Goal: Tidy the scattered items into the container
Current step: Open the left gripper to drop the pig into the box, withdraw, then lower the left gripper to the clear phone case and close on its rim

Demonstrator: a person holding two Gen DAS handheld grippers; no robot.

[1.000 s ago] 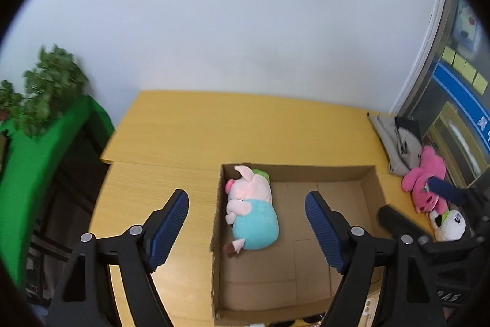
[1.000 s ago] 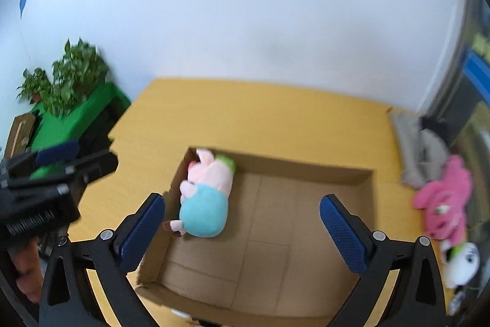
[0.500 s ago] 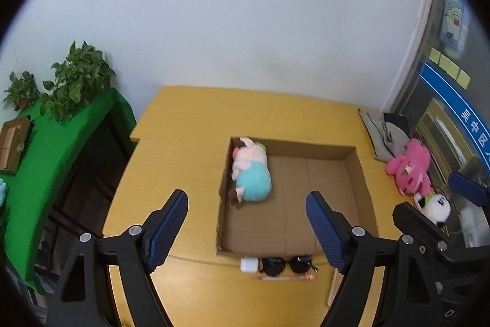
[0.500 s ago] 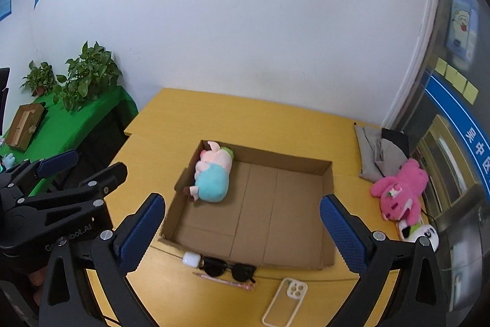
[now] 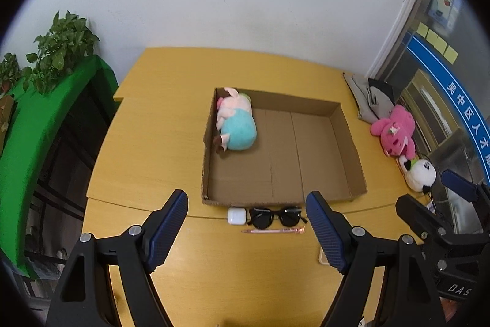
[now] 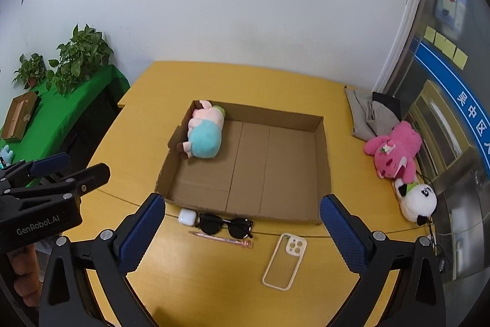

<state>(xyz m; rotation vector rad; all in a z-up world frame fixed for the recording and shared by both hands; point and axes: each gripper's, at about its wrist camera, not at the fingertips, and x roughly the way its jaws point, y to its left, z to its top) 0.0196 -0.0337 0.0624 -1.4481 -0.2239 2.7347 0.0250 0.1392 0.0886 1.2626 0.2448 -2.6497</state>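
Observation:
A shallow cardboard box [image 5: 349, 140] [image 6: 321, 161] sits on the yellow table, with a pink-and-teal pig plush [image 5: 237, 124] [image 6: 205, 134] lying in its far left corner. In front of the box lie a white earbud case [image 5: 236, 216] [image 6: 187, 216], black sunglasses [image 5: 275, 216] [image 6: 226, 226], a pink pen [image 5: 272, 230] [image 6: 220, 238] and a clear phone case [image 6: 284, 261]. My left gripper [image 5: 246, 230] and right gripper [image 6: 242, 233] both hover open above these items, holding nothing.
At the table's right edge lie a pink plush [image 6: 393, 150], a panda plush [image 6: 418, 201] and folded grey cloth [image 6: 367, 117]. A green-covered shelf with potted plants [image 6: 79, 60] stands to the left. The left gripper's body [image 6: 39, 198] shows at the right wrist view's left edge.
Both grippers have pulled back from the box toward the table's near edge, bringing the earbud case, sunglasses, pen and phone case into view. Both stay open.

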